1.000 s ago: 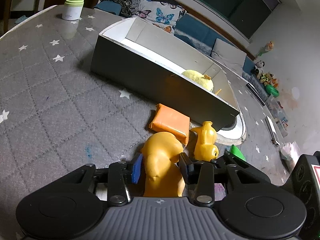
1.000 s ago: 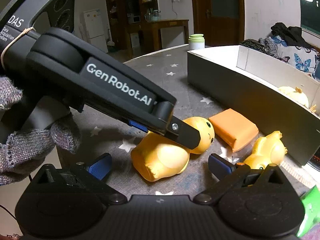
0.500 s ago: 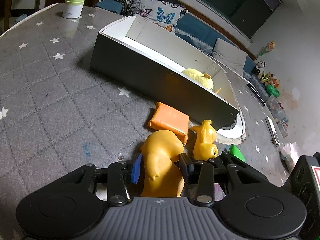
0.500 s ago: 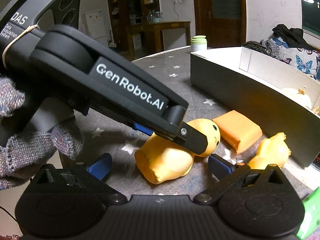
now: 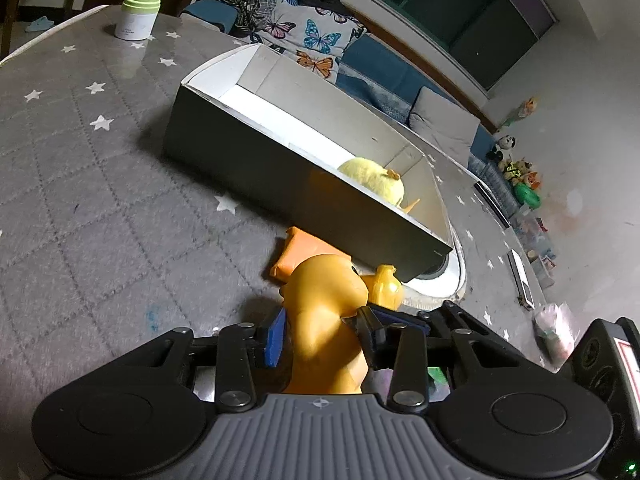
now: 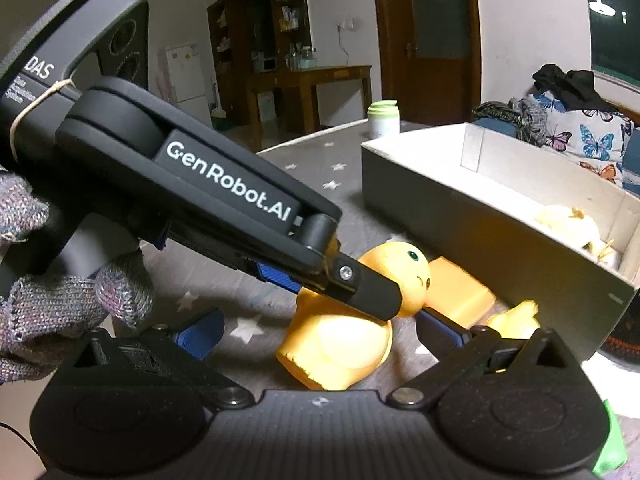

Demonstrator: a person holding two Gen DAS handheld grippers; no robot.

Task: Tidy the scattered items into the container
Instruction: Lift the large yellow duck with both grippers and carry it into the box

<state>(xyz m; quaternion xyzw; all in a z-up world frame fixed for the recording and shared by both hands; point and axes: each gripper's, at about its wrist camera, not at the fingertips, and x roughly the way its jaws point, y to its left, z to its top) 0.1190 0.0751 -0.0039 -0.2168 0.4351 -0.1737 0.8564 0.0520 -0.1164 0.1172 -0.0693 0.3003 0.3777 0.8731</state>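
Observation:
My left gripper (image 5: 320, 332) is shut on a big orange duck toy (image 5: 326, 312) and holds it off the grey starred table; the duck also shows in the right wrist view (image 6: 340, 336), clamped by the left gripper (image 6: 352, 280). Beyond it lie an orange block (image 5: 298, 256) and a small yellow duck (image 5: 386, 286). The long grey box (image 5: 280, 168) with a white inside holds a yellow plush (image 5: 372, 180). My right gripper (image 6: 316, 336) is open and empty, low beside the big duck.
A white jar with a green lid (image 5: 138, 16) stands at the table's far left corner. A green object (image 6: 608, 440) lies at the near right. A sofa with cushions and clothes is behind the box (image 6: 500, 216).
My left gripper has lifted the big orange duck off the table and tilted it upright. The right gripper has stayed open beside it.

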